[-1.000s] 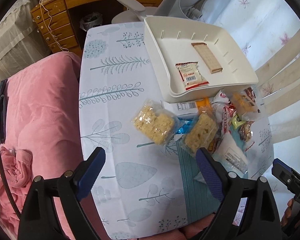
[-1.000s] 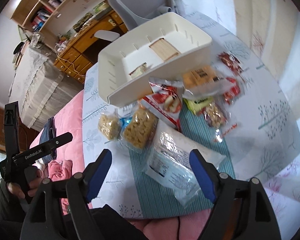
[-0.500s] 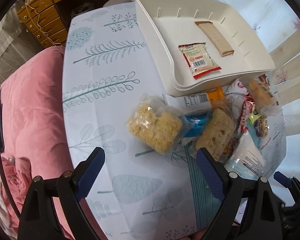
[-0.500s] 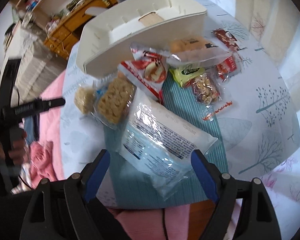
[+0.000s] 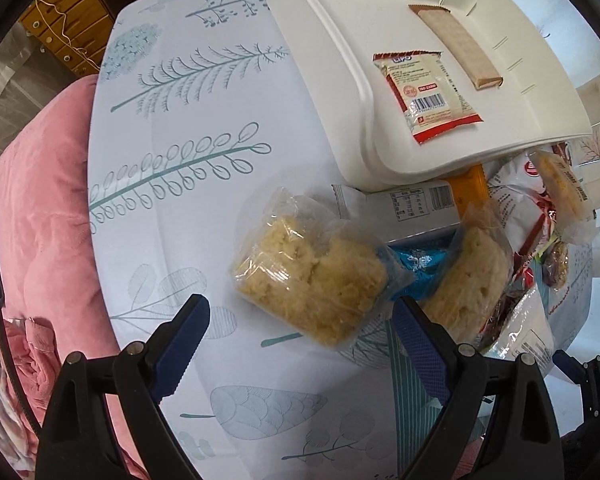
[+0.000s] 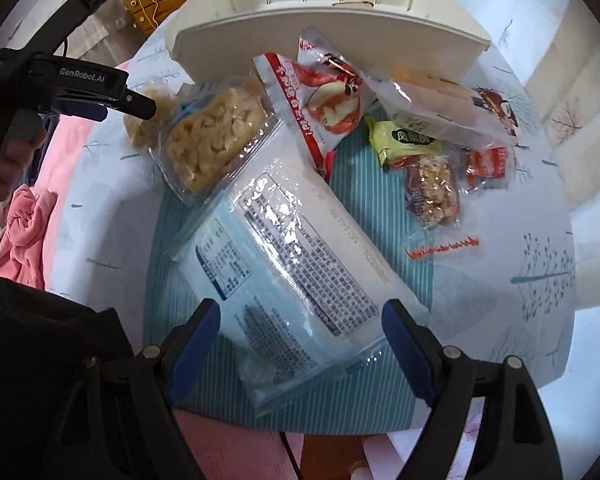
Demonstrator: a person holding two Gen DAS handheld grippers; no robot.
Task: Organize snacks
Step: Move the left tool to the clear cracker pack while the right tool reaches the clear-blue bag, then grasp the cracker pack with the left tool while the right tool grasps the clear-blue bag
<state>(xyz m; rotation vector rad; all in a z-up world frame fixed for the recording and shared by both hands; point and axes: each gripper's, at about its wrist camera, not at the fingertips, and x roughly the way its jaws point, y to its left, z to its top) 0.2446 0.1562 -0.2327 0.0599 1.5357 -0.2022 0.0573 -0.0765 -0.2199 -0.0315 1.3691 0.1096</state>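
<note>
A white bin (image 5: 352,92) (image 6: 320,36) lies on the table and holds a red-and-white packet (image 5: 424,96) and a brown bar (image 5: 456,46). In front of it is a pile of snacks. My left gripper (image 5: 300,344) is open and empty, just short of a clear bag of yellow crisp cake (image 5: 312,276); a second such bag (image 5: 468,280) (image 6: 212,144) lies to its right. My right gripper (image 6: 300,348) is open, its fingers on either side of a large white-and-blue pouch (image 6: 288,264) without touching it.
Behind the pouch lie a red-and-white bag (image 6: 320,96), a green packet (image 6: 408,140), a nut bar (image 6: 432,192) and small red packets (image 6: 488,160). A pink quilt (image 5: 40,208) borders the table's left side. A wooden desk (image 5: 64,4) stands beyond it.
Both grippers have moved forward and down toward the pile. The left closed in on the crisp cake bag, the right on the large pouch. Both stayed open.
</note>
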